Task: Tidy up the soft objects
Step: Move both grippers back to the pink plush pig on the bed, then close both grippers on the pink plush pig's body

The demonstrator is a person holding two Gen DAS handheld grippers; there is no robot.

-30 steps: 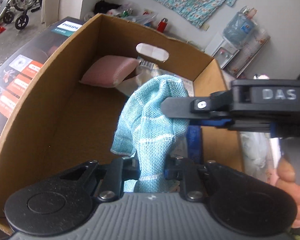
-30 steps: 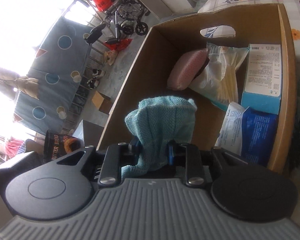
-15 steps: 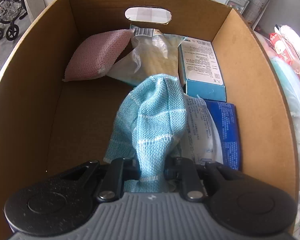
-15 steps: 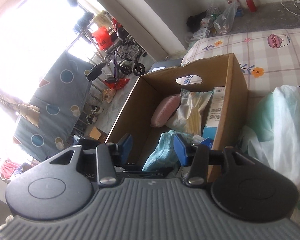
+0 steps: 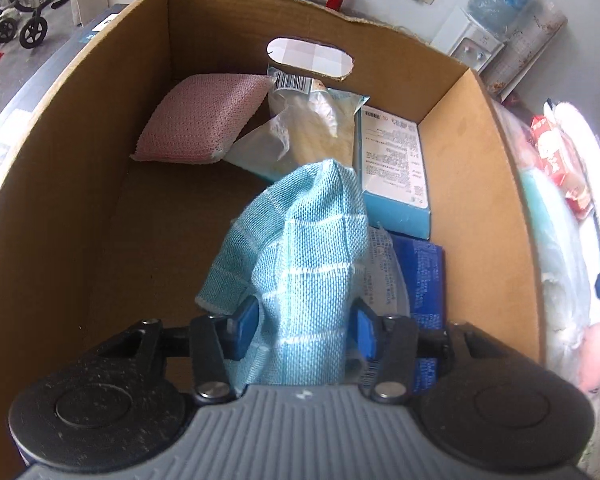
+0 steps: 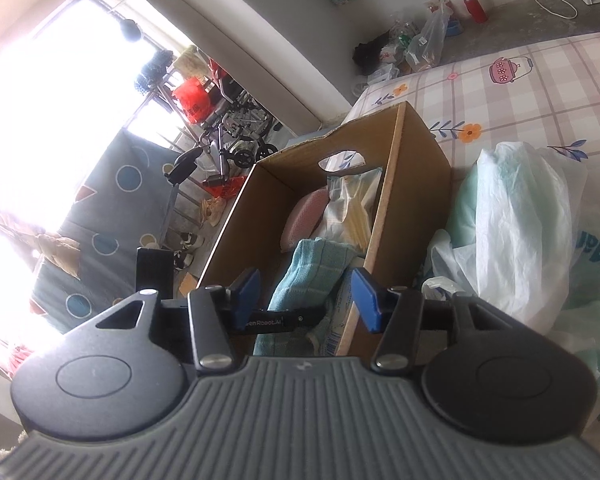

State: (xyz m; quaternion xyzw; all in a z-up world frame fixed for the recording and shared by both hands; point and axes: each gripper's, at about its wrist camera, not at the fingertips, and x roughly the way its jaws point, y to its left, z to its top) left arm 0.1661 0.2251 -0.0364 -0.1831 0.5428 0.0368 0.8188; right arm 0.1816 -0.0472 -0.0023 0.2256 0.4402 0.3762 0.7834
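Note:
A light blue knitted cloth [image 5: 308, 248] hangs inside the cardboard box [image 5: 80, 80], over its near floor. My left gripper [image 5: 304, 330] is above the box, pointing steeply down; its jaws are opening, with the cloth loose between the blue pads. My right gripper [image 6: 306, 298] is drawn back outside the box [image 6: 416, 184]. Its jaws are opening too, and nothing is between them. The cloth [image 6: 312, 272] shows beyond it. A pink sponge [image 5: 204, 120] leans in the far left corner.
Along the box's right side lie a clear plastic packet [image 5: 312, 128], a blue-and-white carton [image 5: 392, 160] and a dark blue pack [image 5: 420, 264]. White plastic bags [image 6: 520, 220] sit on the checked bedsheet [image 6: 540, 92] right of the box. A wheelchair [image 6: 236, 136] stands beyond.
The right gripper let go of the cloth, spread its jaws and pulled back out of the box. The left jaws, shut on the cloth before, have now spread apart.

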